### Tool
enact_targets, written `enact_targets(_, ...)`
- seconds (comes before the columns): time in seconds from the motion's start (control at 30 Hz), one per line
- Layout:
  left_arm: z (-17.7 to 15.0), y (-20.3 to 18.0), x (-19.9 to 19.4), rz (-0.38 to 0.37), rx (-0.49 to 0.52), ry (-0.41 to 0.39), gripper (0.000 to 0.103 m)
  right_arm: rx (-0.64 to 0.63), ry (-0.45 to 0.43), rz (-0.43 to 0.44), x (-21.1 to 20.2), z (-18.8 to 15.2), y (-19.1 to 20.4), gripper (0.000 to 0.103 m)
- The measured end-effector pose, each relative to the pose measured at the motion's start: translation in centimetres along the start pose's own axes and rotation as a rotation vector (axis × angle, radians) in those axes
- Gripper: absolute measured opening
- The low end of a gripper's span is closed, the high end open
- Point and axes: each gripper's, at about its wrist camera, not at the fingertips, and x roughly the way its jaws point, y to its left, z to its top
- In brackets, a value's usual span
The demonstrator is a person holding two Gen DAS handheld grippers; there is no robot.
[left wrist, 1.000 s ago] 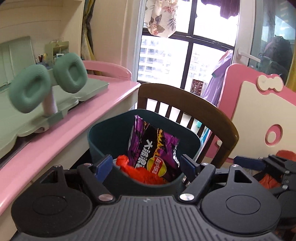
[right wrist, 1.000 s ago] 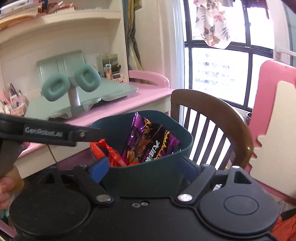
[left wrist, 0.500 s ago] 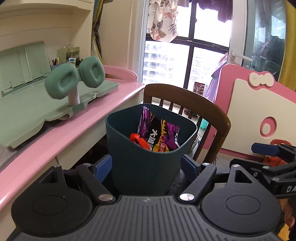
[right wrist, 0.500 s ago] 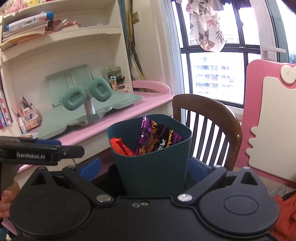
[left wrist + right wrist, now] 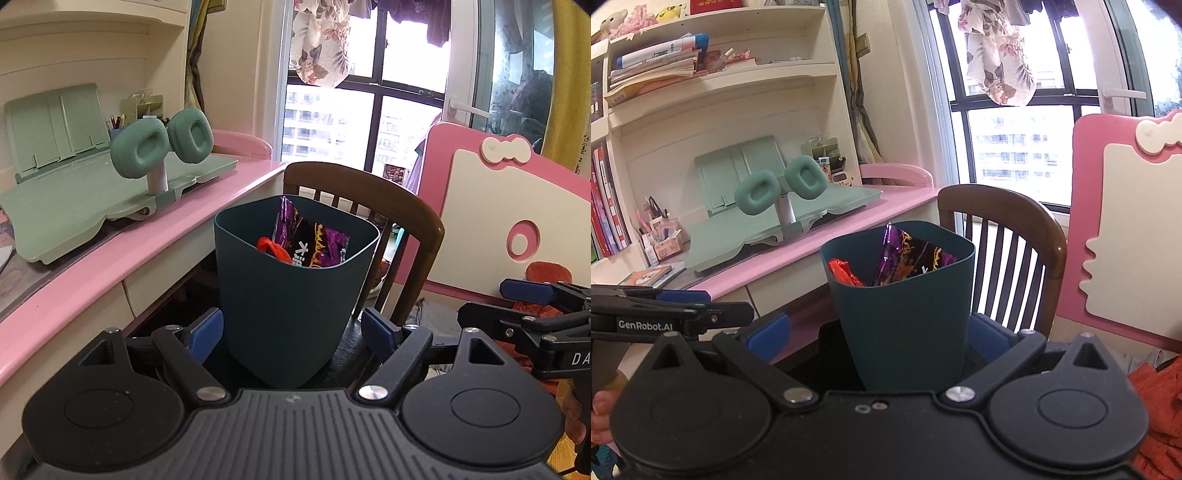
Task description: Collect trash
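Both your claws stand spread: left claw [image 5: 291, 334], right claw [image 5: 881, 336], the latter just widened, each flanking the bin [image 5: 295, 295] untouched.

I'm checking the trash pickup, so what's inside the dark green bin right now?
Inside the bin: a purple snack bag standing up and a red wrapper beside it. The bin's wall hides anything lower down.

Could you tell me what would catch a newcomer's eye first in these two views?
The dark teal bin stands dead centre before a brown wooden chair, with a purple snack bag and red wrapper poking above its rim. To its left, on the pink desk, a mint green reading stand bears two round pads.
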Motion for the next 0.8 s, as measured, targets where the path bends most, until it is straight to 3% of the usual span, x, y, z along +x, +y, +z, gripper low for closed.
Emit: enact_targets(0.8,-1.5,-0.2,-3.3,-0.021,0.046,-0.048,0.082,-0.054,-0.017,0.032,-1.3,-0.8,3.6,0.103)
